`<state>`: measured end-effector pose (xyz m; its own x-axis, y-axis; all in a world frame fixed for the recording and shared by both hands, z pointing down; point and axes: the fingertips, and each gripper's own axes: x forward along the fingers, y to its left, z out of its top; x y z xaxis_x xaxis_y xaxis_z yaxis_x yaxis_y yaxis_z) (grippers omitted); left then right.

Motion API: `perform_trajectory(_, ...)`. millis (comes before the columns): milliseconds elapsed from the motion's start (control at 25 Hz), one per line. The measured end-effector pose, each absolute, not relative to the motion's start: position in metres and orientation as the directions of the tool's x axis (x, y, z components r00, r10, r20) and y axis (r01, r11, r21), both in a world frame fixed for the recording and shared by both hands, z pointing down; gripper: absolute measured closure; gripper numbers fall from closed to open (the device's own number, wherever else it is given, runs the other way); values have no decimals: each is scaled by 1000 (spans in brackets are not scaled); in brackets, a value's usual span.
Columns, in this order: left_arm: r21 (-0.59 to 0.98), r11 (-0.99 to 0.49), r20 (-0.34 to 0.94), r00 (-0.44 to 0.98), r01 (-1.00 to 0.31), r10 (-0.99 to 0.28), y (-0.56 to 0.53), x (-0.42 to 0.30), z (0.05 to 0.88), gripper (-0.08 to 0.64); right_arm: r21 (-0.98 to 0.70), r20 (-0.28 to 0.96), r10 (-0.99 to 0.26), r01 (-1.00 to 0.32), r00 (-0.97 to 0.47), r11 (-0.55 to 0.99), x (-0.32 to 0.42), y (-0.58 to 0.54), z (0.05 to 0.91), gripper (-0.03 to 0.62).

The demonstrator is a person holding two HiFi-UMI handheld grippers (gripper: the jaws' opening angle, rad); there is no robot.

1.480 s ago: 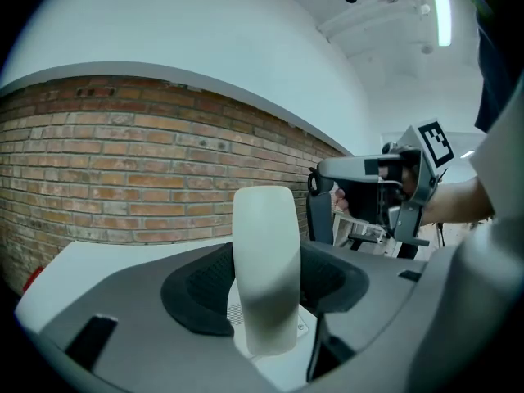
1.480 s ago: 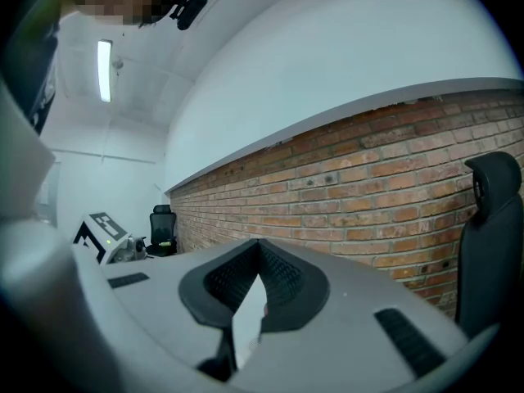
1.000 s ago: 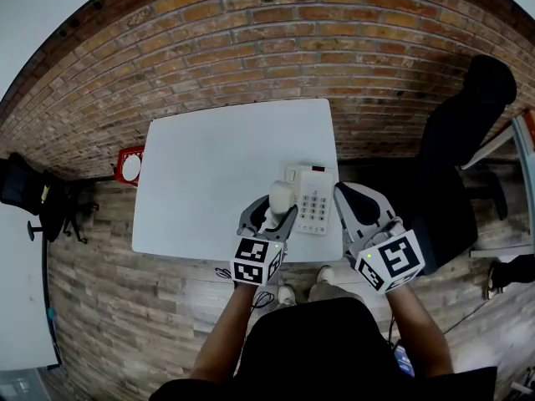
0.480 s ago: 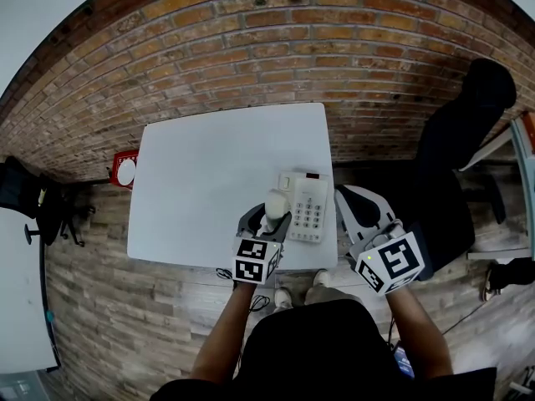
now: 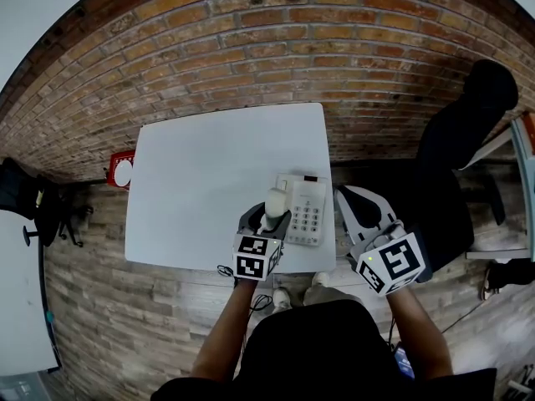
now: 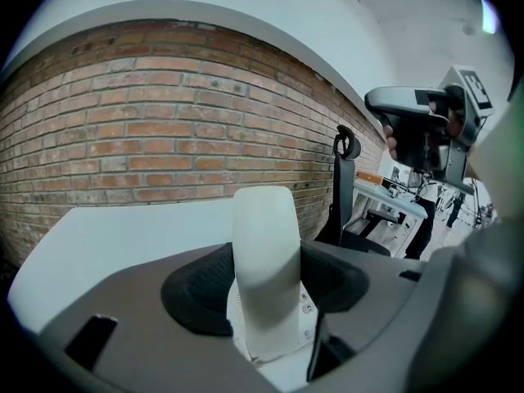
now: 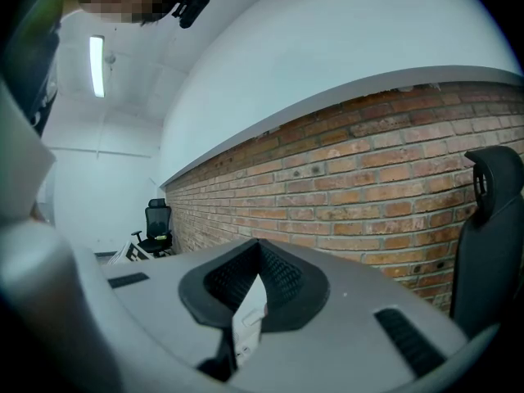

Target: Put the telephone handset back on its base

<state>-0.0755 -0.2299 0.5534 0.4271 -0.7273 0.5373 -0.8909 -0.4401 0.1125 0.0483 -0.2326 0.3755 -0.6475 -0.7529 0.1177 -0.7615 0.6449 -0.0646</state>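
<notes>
Here, the left gripper [image 5: 269, 215] clamps the white handset [image 5: 276, 200] over the left side of the phone base [image 5: 308, 213], near the white table's [image 5: 209, 174] front right corner. The right gripper [image 5: 344, 197], jaws pressed together and empty, hovers beside the base.

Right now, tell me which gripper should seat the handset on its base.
Left. The left gripper clamps the handset next to the base; the right gripper is shut on nothing.
</notes>
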Motion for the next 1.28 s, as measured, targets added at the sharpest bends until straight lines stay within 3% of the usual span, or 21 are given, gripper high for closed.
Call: perform_trajectory(1280,153,-374,589,388,-915,-709,-281,-63,596,310,-74,155,-764,-779,-626,623,78,-256,391,580)
